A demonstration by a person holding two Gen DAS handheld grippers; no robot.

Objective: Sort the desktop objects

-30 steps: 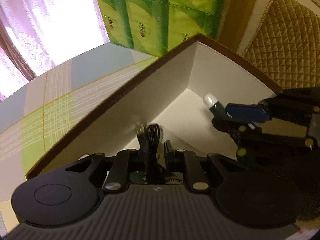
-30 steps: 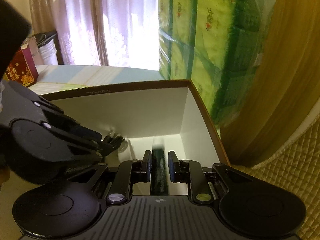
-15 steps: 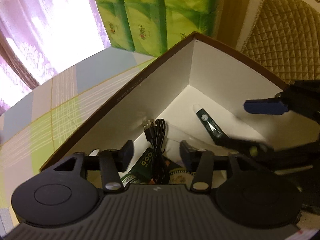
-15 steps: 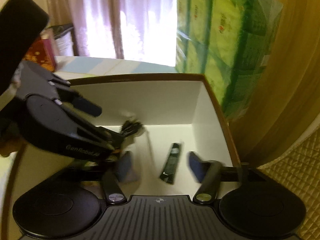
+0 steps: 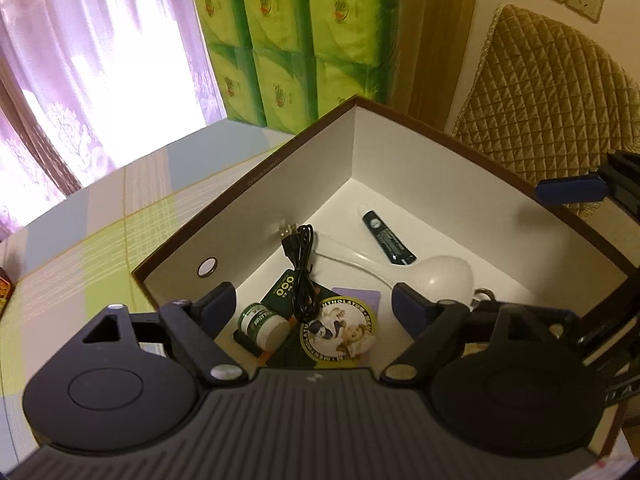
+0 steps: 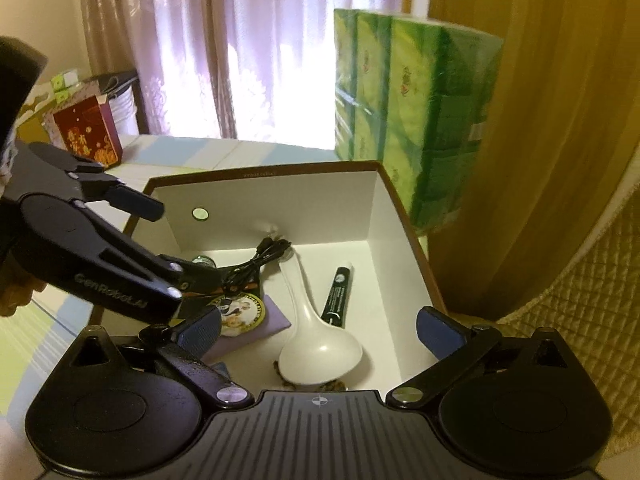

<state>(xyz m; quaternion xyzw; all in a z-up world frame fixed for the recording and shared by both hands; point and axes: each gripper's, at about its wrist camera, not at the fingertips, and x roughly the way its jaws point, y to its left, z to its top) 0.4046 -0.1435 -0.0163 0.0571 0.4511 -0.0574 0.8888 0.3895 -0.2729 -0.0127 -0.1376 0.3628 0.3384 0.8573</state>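
A brown-rimmed box with white walls holds a black USB cable, a dark green tube, a white spoon, a green jar and a round tin. My left gripper hangs above the cable and jar, jaws opening, nothing between the pads. My right gripper hovers over the spoon and tube, jaws opening wide and empty. In the right wrist view the left gripper's fingers cover the box's left side.
Stacked green tissue packs stand right behind the box. A quilted chair back is to the right. A red carton sits at the far left. The checked tablecloth lies left of the box.
Both grippers went from shut to wide open. The cable left the left jaws and the tube left the right jaws; both now lie in the box. Both grippers rose and drew back.
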